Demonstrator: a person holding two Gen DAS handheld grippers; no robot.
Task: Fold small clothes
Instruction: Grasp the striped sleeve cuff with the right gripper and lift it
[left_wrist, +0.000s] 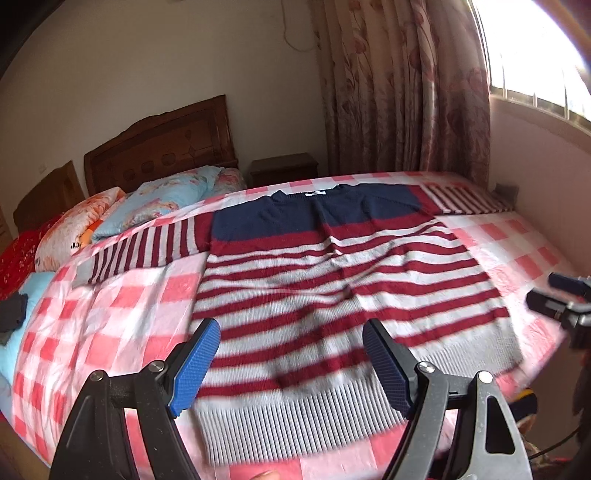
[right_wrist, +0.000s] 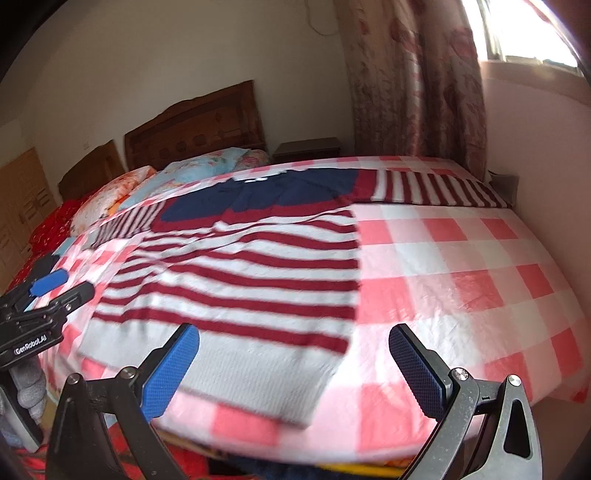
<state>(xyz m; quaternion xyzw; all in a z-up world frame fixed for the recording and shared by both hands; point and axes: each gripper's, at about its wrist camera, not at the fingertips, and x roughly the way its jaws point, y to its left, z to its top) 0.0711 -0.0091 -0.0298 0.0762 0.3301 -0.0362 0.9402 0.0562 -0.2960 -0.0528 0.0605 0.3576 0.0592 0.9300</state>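
Note:
A knit sweater (left_wrist: 332, 280) with a navy top and dark red and grey stripes lies flat, face up, on the pink checked bedspread (left_wrist: 110, 317), both sleeves spread out sideways. It also shows in the right wrist view (right_wrist: 240, 280). My left gripper (left_wrist: 291, 354) is open and empty, hovering over the sweater's grey ribbed hem. My right gripper (right_wrist: 293, 360) is open and empty, above the hem's right corner. Each gripper shows in the other's view, the right one at the right edge (left_wrist: 554, 299), the left one at the left edge (right_wrist: 55, 291).
Pillows (left_wrist: 122, 218) and a wooden headboard (left_wrist: 159, 147) are at the far left of the bed. A dark nightstand (left_wrist: 284, 168) and floral curtains (left_wrist: 402, 88) stand behind. A pink wall (right_wrist: 535, 147) borders the bed's right side. Dark cloth (left_wrist: 13, 314) lies at the left edge.

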